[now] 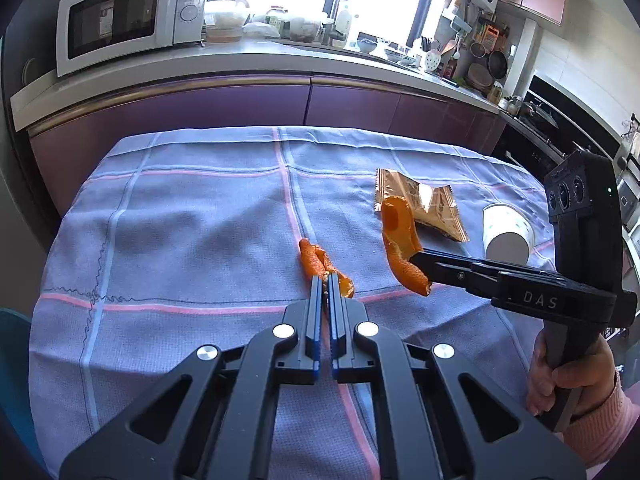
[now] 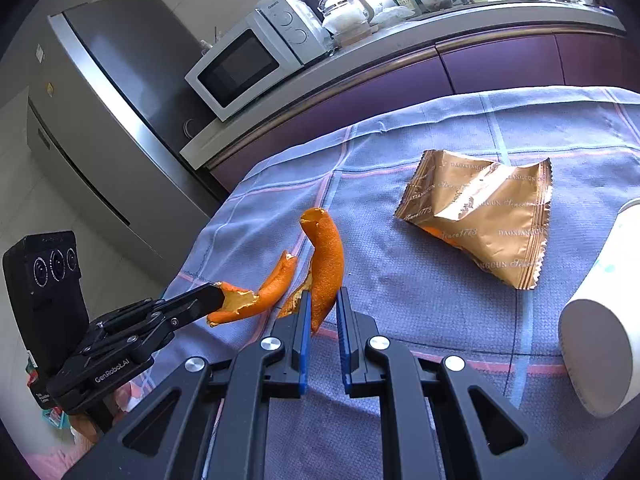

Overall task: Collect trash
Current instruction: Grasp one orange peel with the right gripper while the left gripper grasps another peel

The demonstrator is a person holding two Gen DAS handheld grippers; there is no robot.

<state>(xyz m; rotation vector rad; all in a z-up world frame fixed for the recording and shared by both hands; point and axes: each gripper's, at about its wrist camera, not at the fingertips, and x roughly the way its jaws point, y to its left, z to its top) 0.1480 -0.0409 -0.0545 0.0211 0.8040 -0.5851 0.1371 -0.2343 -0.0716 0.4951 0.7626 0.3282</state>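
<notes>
I have both tongs loaded. The left tongs (image 1: pixel 327 280) are pinched on a small orange peel strip (image 1: pixel 316 258) at the centre of the left wrist view. The right tongs (image 2: pixel 323 300) clamp a larger orange peel (image 2: pixel 326 252) by its lower end, mid-frame in the right view. The gold snack wrapper (image 2: pixel 480 216) and a tipped white paper cup (image 2: pixel 596 344) lie on the cloth-covered desk (image 1: pixel 180 220) at right. My worry: each grip is at the peel's edge, so a quick swing could tear it or drop it back down.
</notes>
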